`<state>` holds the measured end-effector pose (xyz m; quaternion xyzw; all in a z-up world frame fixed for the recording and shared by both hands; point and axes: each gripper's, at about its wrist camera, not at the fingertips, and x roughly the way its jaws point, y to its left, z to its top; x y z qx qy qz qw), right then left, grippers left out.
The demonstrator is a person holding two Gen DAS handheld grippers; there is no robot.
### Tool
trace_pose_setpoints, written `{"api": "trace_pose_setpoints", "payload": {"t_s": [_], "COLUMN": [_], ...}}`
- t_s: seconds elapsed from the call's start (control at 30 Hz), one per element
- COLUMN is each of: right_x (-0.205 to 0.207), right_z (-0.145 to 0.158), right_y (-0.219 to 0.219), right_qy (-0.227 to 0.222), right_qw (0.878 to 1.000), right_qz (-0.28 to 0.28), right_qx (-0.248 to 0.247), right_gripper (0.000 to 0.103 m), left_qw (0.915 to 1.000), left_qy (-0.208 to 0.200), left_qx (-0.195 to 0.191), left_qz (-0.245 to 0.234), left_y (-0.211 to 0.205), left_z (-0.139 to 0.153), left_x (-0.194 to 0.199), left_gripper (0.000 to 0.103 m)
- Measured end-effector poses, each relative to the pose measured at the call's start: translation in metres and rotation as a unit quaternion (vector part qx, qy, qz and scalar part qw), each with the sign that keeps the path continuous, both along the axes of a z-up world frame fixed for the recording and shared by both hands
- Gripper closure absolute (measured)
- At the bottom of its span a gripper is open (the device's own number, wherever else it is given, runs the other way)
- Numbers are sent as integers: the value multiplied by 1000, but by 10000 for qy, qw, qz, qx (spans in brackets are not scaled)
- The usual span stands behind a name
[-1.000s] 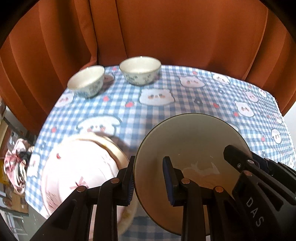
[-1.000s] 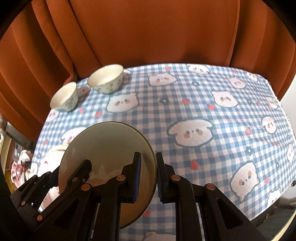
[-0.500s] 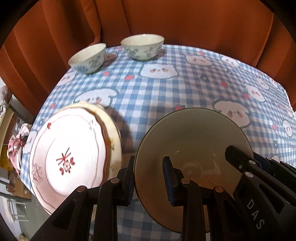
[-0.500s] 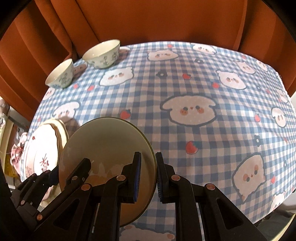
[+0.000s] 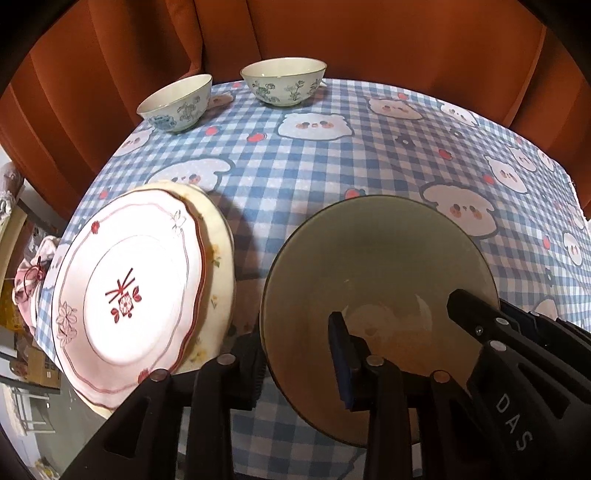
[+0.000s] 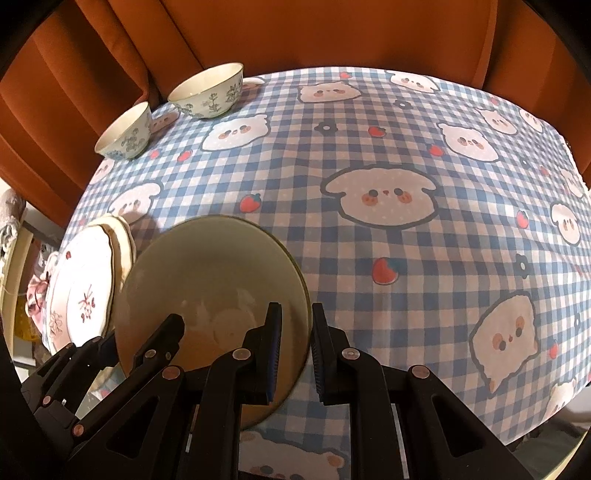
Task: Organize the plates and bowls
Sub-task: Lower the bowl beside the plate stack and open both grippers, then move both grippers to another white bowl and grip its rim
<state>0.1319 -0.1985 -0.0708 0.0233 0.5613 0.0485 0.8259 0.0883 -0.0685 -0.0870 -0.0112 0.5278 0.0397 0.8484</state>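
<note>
Both grippers hold one olive-green bowl (image 5: pixel 376 266) above the near edge of the table; it also shows in the right wrist view (image 6: pixel 210 280). My left gripper (image 5: pixel 295 365) is shut on its left rim. My right gripper (image 6: pixel 297 347) is shut on its right rim. A pink patterned plate (image 5: pixel 125 291) lies stacked on a cream plate (image 5: pixel 218 236) at the near left corner; the stack also shows in the right wrist view (image 6: pixel 85 288). Two floral bowls stand at the far left, a smaller one (image 5: pixel 175 103) and a larger one (image 5: pixel 282 83).
The table wears a blue checked cloth (image 6: pixel 388 155) with animal faces. An orange curtain (image 5: pixel 332 33) hangs behind it. The stacked plates overhang the left table edge. Clutter (image 5: pixel 29 277) lies below the table at left.
Both grippers have risen and tilted with the green bowl, so the table looks farther below. The stacked plates have come fully into view at the left. The grips are unchanged.
</note>
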Motion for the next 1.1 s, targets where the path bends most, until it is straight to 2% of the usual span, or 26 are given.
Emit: {"api": "trace_pose_setpoints", "payload": {"t_s": [0.1, 0.13, 0.2, 0.23, 0.3, 0.37, 0.53, 0.8, 1.1], "right_x": [-2, -3, -4, -4, -5, -6, -6, -4, 17], "right_z": [0, 2, 6, 8, 14, 22, 42, 55, 66], "right_y": [0, 0, 0, 0, 1, 1, 4, 34, 96], "right_qy": [-6, -35, -89, -99, -152, -245, -538, -699, -863], "right_qw": [10000, 10000, 9998, 9998, 9994, 9990, 9975, 9969, 9957], "right_qz": [22, 33, 31, 38, 25, 15, -30, 24, 73], "right_qx": [-24, -58, -152, -195, -320, -361, -467, -371, -322], "right_gripper": [84, 84, 84, 80, 66, 46, 32, 31, 31], "left_qw": [10000, 10000, 9999, 9998, 9996, 9992, 9984, 9979, 9965], "left_qy": [-34, -65, -133, -160, -252, -373, -527, -594, -744], "left_qx": [-26, -14, 41, 28, 53, 48, -96, -135, -121], "left_qz": [-4, -12, -44, -80, -124, -117, -164, -232, -364], "left_y": [0, -1, -2, -2, -2, 1, 10, 42, 105], "left_z": [3, 5, 10, 12, 19, 27, 43, 51, 66], "left_x": [-2, -3, -5, -5, -7, -8, -7, 1, 23], "left_gripper": [57, 49, 43, 40, 35, 32, 31, 32, 33]}}
